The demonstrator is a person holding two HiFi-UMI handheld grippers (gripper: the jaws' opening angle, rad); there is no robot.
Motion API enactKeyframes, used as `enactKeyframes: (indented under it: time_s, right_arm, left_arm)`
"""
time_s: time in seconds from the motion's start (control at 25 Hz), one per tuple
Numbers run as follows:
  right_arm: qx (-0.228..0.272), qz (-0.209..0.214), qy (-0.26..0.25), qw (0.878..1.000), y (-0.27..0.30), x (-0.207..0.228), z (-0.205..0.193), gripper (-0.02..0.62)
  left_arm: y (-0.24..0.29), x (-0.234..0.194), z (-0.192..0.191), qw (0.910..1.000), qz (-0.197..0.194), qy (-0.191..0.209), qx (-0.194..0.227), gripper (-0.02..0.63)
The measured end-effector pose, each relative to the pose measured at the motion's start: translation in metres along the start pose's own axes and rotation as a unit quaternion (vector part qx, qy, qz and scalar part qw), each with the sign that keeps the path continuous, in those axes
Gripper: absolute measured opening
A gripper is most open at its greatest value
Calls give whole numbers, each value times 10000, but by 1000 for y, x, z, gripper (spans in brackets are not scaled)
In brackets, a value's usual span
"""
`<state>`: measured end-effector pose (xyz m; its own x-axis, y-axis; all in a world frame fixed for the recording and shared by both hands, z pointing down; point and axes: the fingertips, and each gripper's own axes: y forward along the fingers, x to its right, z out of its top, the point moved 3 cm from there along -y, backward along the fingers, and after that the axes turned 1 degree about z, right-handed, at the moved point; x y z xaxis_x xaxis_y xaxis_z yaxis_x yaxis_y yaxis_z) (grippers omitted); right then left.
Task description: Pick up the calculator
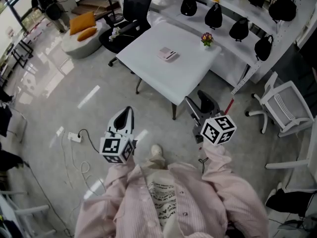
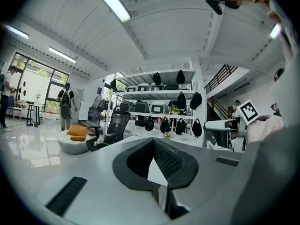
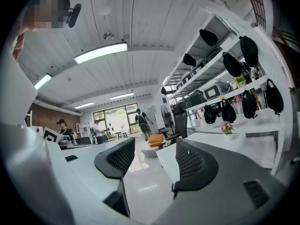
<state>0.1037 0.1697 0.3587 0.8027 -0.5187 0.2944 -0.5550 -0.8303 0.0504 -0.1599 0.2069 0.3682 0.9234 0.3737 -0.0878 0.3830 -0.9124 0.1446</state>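
The calculator [image 1: 167, 54], a small pinkish-grey slab, lies flat near the middle of the white table [image 1: 148, 68] in the head view. Neither gripper view shows it. Both grippers hang over the floor in front of the table, well short of it. My left gripper [image 1: 127, 110] has its jaws together at the tips, and the left gripper view [image 2: 153, 140] shows nothing held. My right gripper [image 1: 198, 101] points toward the table's near corner. Its jaws stand apart with only floor and table between them [image 3: 154, 156].
A small flower pot [image 1: 206, 39] stands on the table's far right, also seen as the flower pot [image 3: 227, 128]. A black office chair [image 1: 131, 6] is behind the table, a white chair [image 1: 285, 105] at right, and shelves with black bags [image 1: 238, 29] beyond. A power strip [image 1: 75, 137] and cable lie on the floor.
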Motion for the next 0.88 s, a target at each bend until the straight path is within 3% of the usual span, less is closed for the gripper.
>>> enactKeyframes:
  time_s: [0.48, 0.88]
  right_arm:
    - [76, -59, 301, 9995, 93, 23, 14, 241]
    - [51, -276, 558, 9980, 124, 38, 5, 241]
  left_arm:
    - [79, -64, 12, 9998, -163, -61, 14, 0]
    - [113, -89, 0, 9991, -317, -233, -179, 0]
